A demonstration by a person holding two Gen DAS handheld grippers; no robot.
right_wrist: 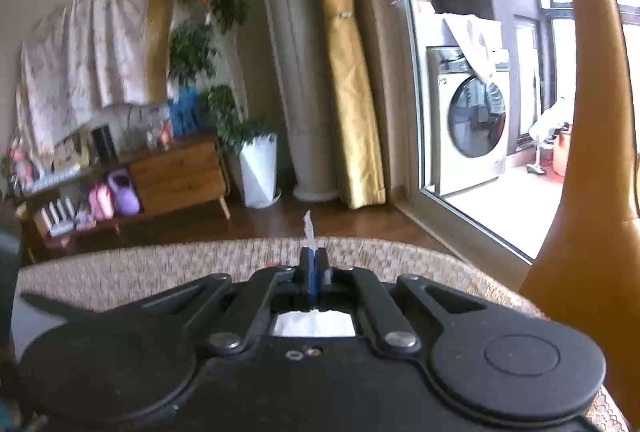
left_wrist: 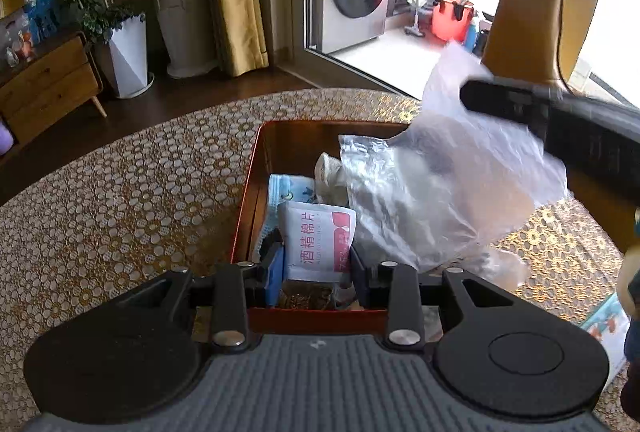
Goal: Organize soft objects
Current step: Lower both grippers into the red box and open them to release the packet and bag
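Tabletop [left_wrist: 120, 191]: lace-patterned, carrying everything I am viewing.
Red box [left_wrist: 256, 191]: sitting on it, holding packets.
Plastic bag [left_wrist: 448, 191]: hanging over the box's right side; my right gripper [right_wrist: 314, 264] is pinching its edge, fingers pressed together.
White sachet [left_wrist: 316, 240]: lying inside the box; my left gripper [left_wrist: 316, 272] is hovering above it, fingers spread partway.
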